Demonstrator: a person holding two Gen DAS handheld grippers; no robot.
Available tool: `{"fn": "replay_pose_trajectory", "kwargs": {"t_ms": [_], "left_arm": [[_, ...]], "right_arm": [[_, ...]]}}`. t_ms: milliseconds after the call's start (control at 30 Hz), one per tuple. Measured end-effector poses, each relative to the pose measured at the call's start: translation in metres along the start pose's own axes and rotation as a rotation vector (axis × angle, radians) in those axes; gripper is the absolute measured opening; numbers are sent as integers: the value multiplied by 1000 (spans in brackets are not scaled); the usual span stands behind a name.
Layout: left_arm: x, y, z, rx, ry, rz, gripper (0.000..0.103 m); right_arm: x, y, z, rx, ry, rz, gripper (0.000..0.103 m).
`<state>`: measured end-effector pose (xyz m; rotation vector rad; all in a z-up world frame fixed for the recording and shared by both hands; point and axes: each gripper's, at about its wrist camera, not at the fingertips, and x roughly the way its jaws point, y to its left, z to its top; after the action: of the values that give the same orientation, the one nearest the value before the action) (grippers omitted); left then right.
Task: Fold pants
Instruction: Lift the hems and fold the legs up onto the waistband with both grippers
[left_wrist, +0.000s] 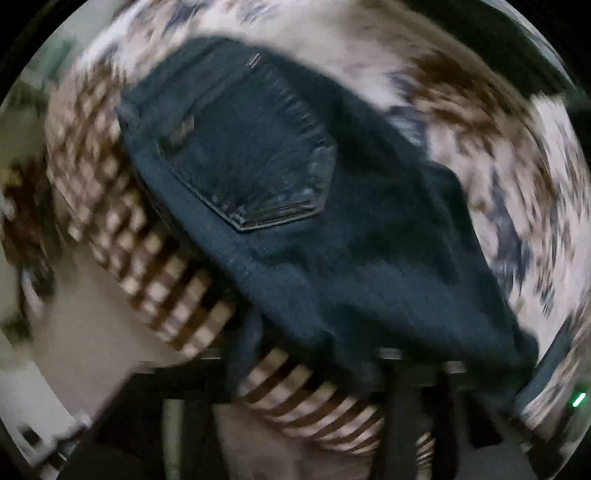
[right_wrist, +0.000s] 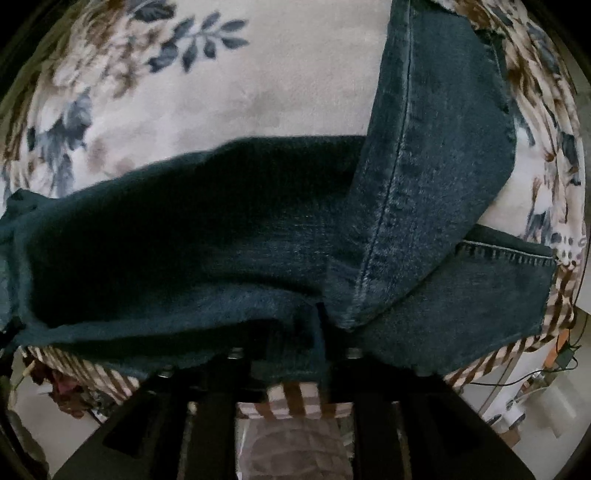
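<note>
Dark blue jeans (left_wrist: 332, 229) lie on a floral blanket (left_wrist: 480, 122). The left wrist view is blurred; it shows the seat with a back pocket (left_wrist: 255, 155), and the denim drapes over my left gripper (left_wrist: 354, 365), whose fingers are covered. In the right wrist view the jeans (right_wrist: 184, 240) spread across the frame, with a leg (right_wrist: 424, 177) folded up and over to the top right. The cloth edge hangs over my right gripper (right_wrist: 295, 354), and its fingertips are hidden under the denim.
The blanket (right_wrist: 258, 81) has a brown-and-white striped border (right_wrist: 295, 398) at the bed's near edge. Beyond the edge lie a pale floor, cables and small items at the right (right_wrist: 535, 380), and dried flowers at the left (right_wrist: 62, 391).
</note>
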<state>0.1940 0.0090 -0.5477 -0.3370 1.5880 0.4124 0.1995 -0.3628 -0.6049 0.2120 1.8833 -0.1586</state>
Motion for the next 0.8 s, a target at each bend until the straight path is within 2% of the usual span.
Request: {"fn": "replay_pose_trajectory", "kwargs": {"t_ms": [33, 67, 133, 300, 400, 500, 600, 633, 700, 733, 767, 800], "left_arm": [[-6, -6, -5, 31, -11, 20, 83], [-12, -15, -11, 67, -28, 42, 86], [-18, -32, -20, 114, -43, 53, 86], [-20, -86, -33, 234, -64, 47, 86], [-11, -131, -34, 319, -90, 60, 86], [4, -173, -32, 413, -114, 94, 86], [15, -199, -30, 475, -117, 112, 86], [18, -206, -30, 502, -119, 131, 86], [19, -216, -31, 531, -115, 132, 86], [18, -217, -32, 538, -118, 134, 86], [15, -220, -32, 546, -122, 135, 86], [11, -221, -34, 552, -125, 128, 86]], "right_arm": [[-1, -5, 0, -7, -3, 6, 58], [-8, -2, 0, -21, -8, 18, 68], [-20, 6, 1, -47, -20, 10, 78], [-62, 16, 12, -69, -131, -57, 79], [-73, 0, 40, -19, -176, -105, 79], [-57, -16, 69, 53, -202, -150, 79], [-30, -31, 100, 92, -204, -219, 79], [-26, -39, 113, 100, -194, -236, 77], [-21, -47, 123, 134, -200, -221, 50], [-23, -53, 124, 157, -213, -199, 18], [-21, -63, 124, 186, -226, -159, 9], [-26, -69, 120, 212, -242, -137, 8]]}}
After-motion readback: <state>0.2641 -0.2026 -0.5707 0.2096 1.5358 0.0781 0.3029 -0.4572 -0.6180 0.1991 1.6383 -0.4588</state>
